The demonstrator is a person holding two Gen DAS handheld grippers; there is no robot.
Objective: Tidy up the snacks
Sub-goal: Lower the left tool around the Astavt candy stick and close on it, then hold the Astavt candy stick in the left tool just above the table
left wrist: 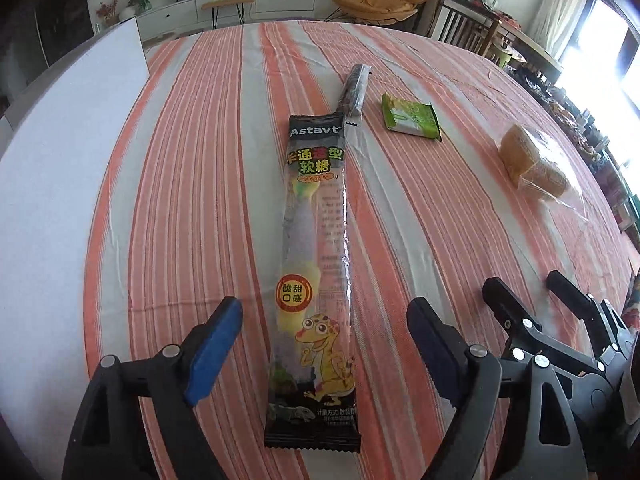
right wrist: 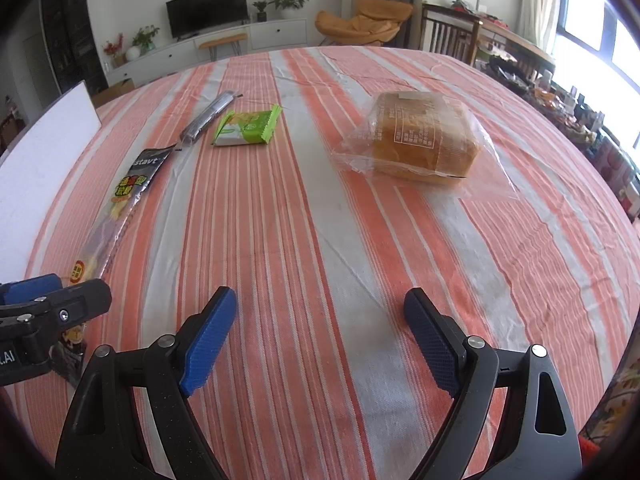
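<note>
A long gummy-candy packet with a yellow gecko lies flat on the striped tablecloth. My left gripper hovers open astride its near end, and the blue pads stand clear of the wrapper on both sides. Beyond it lie a slim dark stick packet, a green biscuit packet and bread in a clear bag. My right gripper is open over bare cloth with nothing between its fingers, and the bread bag is well ahead of it. The candy packet lies to its left.
A white board stands along the table's left side. The right gripper's black body sits close beside the left one. Chairs, a cabinet and a cluttered side table lie beyond the far and right edges.
</note>
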